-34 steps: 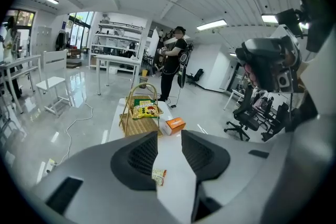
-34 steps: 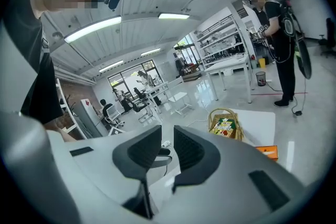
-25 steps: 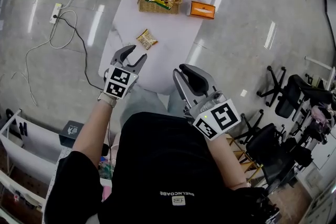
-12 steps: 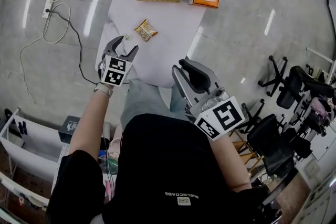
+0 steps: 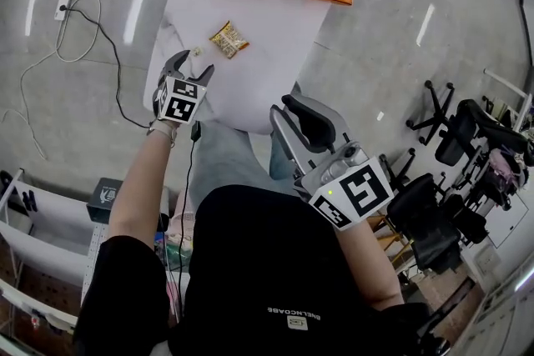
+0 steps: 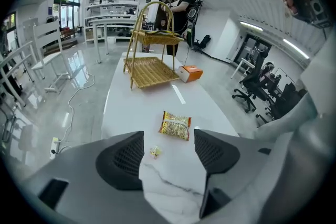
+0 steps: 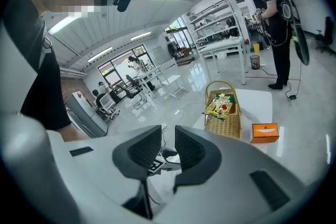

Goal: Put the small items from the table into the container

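The left gripper (image 5: pixel 190 67) hangs over the near end of the worktop (image 5: pixel 267 54), its jaws opening and pinching nothing. A tiny sweet (image 6: pixel 155 151) lies on the worktop below the gap. Just beyond, a snack packet (image 6: pixel 175 126) lies flat, askew to the worktop's edges and well short of the basket (image 6: pixel 152 71). The right gripper's (image 7: pixel 168 152) jaws are slightly parted and empty.

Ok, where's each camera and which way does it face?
Head view: on the person's head, steeply down at table; shows torso, left gripper, right gripper.
Left gripper view: on that gripper, along its opening, empty jaws toward snack packet.
Right gripper view: on that gripper, past slightly parted empty jaws toward basket.
All share: basket, orange box.
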Demonstrator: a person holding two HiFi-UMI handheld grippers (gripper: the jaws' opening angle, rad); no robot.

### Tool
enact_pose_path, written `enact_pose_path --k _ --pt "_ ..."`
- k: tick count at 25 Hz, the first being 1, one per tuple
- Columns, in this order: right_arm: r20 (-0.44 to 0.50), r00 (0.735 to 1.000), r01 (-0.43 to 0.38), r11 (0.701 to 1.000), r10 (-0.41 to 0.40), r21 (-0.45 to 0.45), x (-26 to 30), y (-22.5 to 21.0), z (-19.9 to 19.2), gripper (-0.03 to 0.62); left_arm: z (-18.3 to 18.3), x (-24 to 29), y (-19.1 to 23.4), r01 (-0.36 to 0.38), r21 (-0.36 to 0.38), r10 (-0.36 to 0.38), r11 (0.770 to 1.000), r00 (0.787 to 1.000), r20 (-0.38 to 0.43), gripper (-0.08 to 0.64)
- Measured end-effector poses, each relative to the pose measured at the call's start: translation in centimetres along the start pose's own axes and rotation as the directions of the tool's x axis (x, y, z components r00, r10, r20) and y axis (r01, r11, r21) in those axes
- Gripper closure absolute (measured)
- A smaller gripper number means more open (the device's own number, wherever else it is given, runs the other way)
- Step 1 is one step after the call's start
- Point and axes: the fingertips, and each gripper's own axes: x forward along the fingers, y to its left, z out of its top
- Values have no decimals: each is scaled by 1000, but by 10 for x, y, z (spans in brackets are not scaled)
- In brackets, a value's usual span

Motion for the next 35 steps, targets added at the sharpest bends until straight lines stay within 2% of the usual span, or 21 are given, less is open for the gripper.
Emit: enact_pose_path --k 11,18,25,31,35 --pt "-70 997 -27 1000 28 5 24 -4 -19 515 -38 42 16 -27 -58 23 998 998 -55 276" --pt "-119 993 -12 1000 13 3 22 -16 -32 515 -52 66 23 -49 -96 41 994 996 -83 277" --pt "-139 990 -8 1000 10 15 26 -20 -39 515 -61 78 28 -59 -98 48 993 993 -110 281" --pt "-145 989 -1 999 7 37 30 -25 -45 515 -60 86 36 -79 -91 68 993 990 -120 369" --pt "-141 990 0 999 7 47 32 -28 -44 515 -60 88 40 -88 -86 76 992 988 -132 403"
